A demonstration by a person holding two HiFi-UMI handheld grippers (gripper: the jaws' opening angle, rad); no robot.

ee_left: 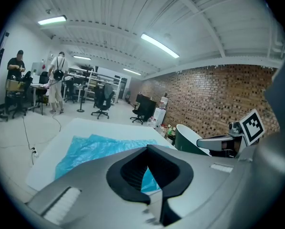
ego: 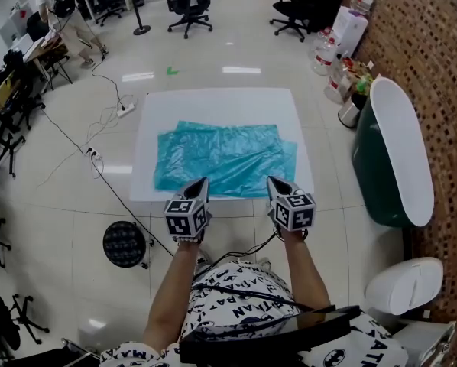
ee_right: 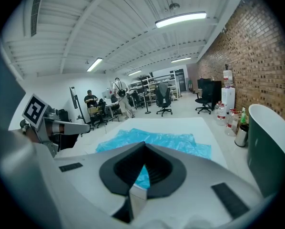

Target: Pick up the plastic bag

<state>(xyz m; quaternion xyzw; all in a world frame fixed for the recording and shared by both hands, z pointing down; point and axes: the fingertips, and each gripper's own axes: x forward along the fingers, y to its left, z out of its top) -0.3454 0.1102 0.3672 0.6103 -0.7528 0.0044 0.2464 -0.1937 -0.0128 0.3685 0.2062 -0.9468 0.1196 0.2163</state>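
On the floor, head view: the thin, crinkled teal plastic bag [ego: 221, 157] lies flat on a white sheet [ego: 213, 102]. It isn't lifted yet, so the whole pick remains. Your left gripper [ego: 203, 182] and right gripper [ego: 272, 180] hang over its near edge. Left gripper view: fingers [ee_left: 128, 173] together, empty, bag beyond. Right gripper view: same, closed on nothing.

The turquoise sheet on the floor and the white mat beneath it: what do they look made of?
Turquoise plastic bag: probably thin plastic film, slightly glossy, going by its fine wrinkles and faint sheen. White rectangular mat: smooth, matte and flat. It could be board, foam or stiff cloth; I cannot tell which.
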